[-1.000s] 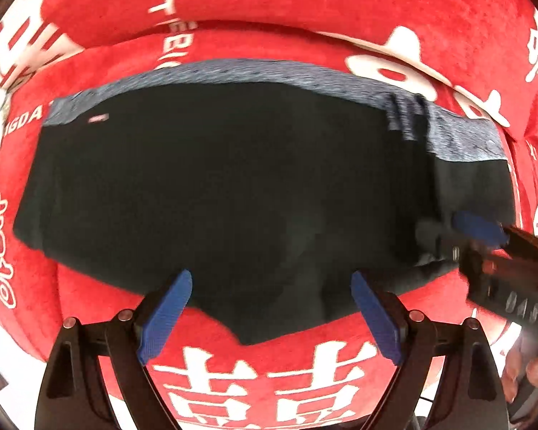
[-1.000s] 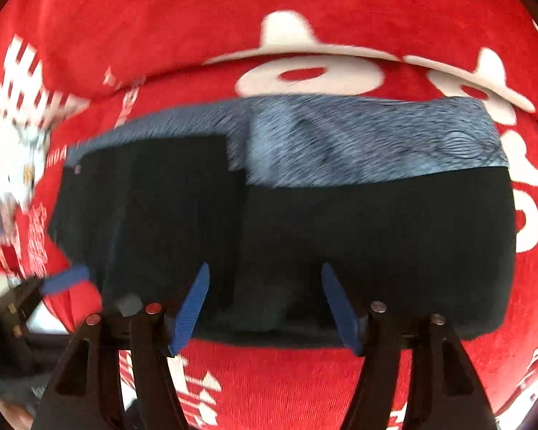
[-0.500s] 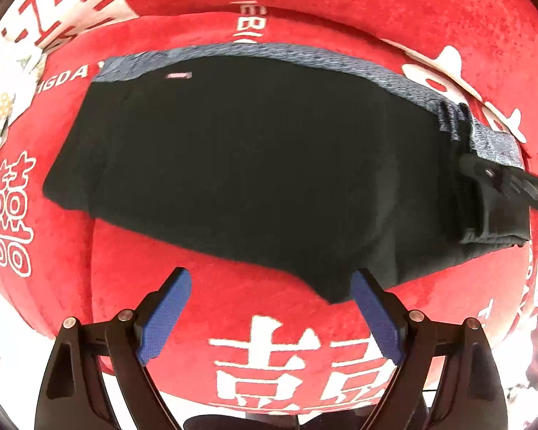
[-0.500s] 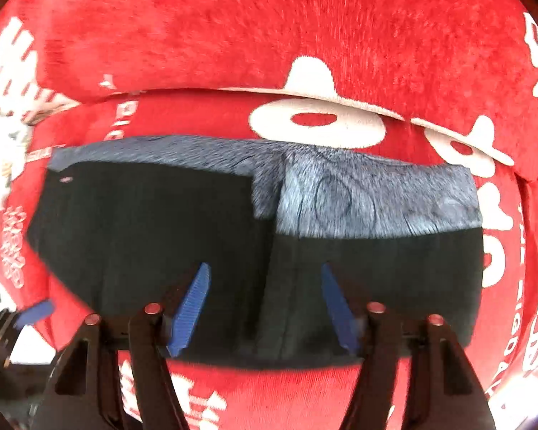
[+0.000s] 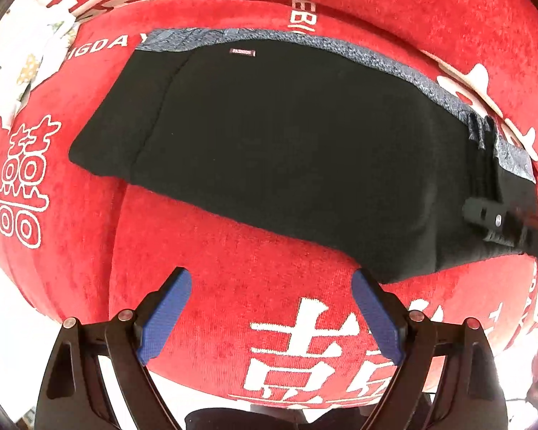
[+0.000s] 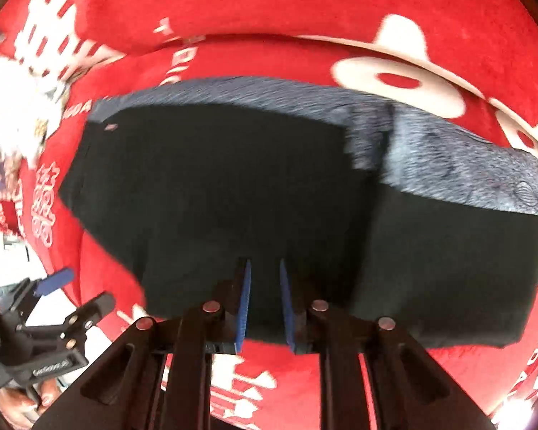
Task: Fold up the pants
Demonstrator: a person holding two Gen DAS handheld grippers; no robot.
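Pants (image 5: 297,150) — long axis left-right, grey waistband (image 6: 462,172) far edge

Red plush cushion (image 5: 233,272) with white lettering; black pants (image 5: 287,150) flat on it.

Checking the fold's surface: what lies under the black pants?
The pants lie on a red cushion with white characters; whatever is beneath their middle is covered.
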